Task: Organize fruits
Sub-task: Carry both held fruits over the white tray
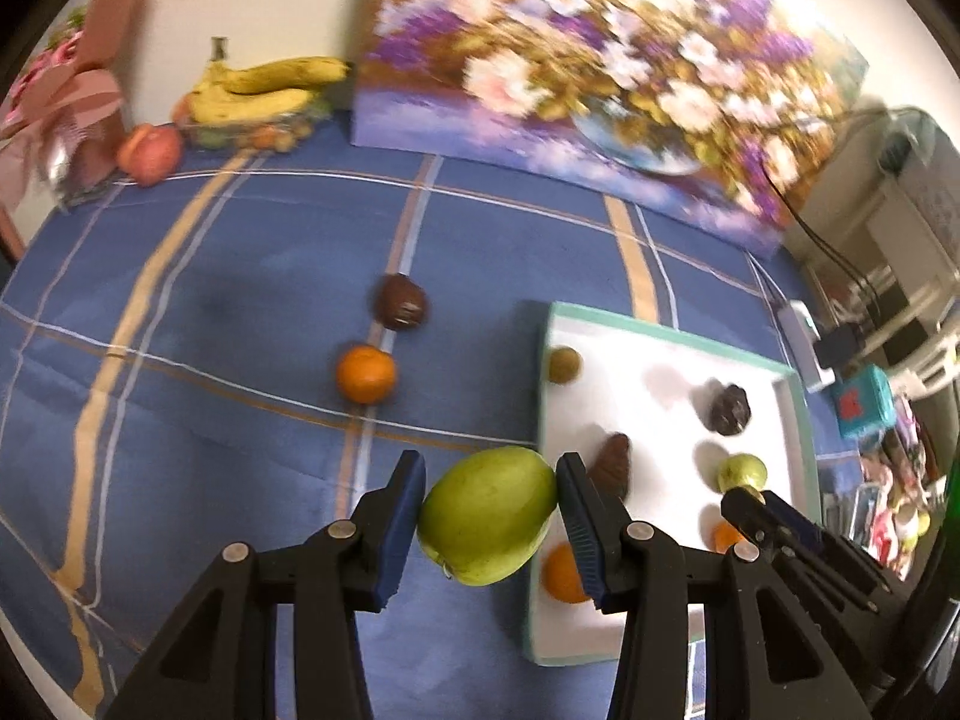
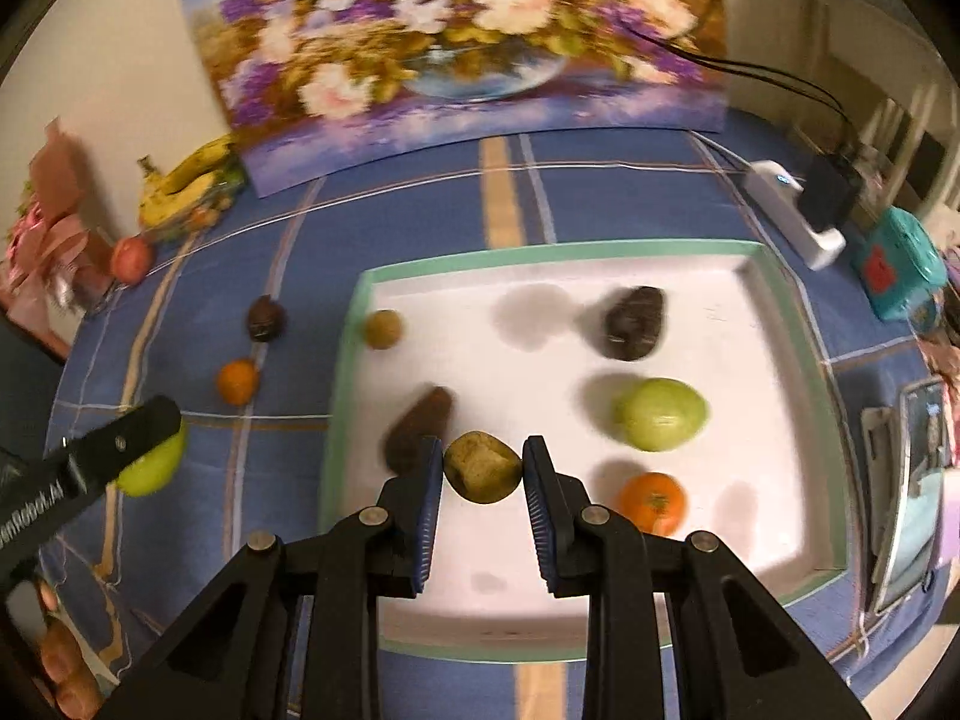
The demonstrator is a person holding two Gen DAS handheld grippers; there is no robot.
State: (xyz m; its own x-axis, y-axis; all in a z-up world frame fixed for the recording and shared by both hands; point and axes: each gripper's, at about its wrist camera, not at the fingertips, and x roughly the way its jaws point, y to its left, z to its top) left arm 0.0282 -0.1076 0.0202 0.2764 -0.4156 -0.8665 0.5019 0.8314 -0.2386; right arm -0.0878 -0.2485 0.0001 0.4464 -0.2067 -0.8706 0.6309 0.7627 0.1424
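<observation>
Two fruits were in the air at once: a green apple (image 1: 487, 521) clamped between the pads of the left gripper (image 1: 491, 531), and a brownish-yellow fruit (image 2: 483, 467) pinched in the right gripper (image 2: 483, 468).

The white tray (image 2: 798, 360) already held a good haul: a dark avocado (image 2: 635, 321) at the back, a second green apple (image 2: 661, 414) in front of it, an orange (image 2: 652, 501) nearest the camera, a brown pear-shaped fruit (image 2: 420, 427) on the left side and a small round tan fruit (image 2: 383, 329) in the far left corner. Judging by that, the sorting was well past halfway.

Still out on the blue cloth (image 1: 210, 360) were another dark avocado (image 1: 401, 301) and a loose orange (image 1: 365, 374), lying close together and well apart from the tray. Bananas (image 1: 270, 84) and a red fruit (image 1: 150, 153) sat by the far wall; whether they belonged to the job could not be told.

The left fingers stood partly open around the apple's width, pads pressing both its sides, and the apple hung just outside the tray's left edge. The right fingers were drawn in tight on the smaller fruit, which hung over the tray's near half, beside the brown pear-shaped one. Both, by the look of it, only needed lowering and letting go.
</observation>
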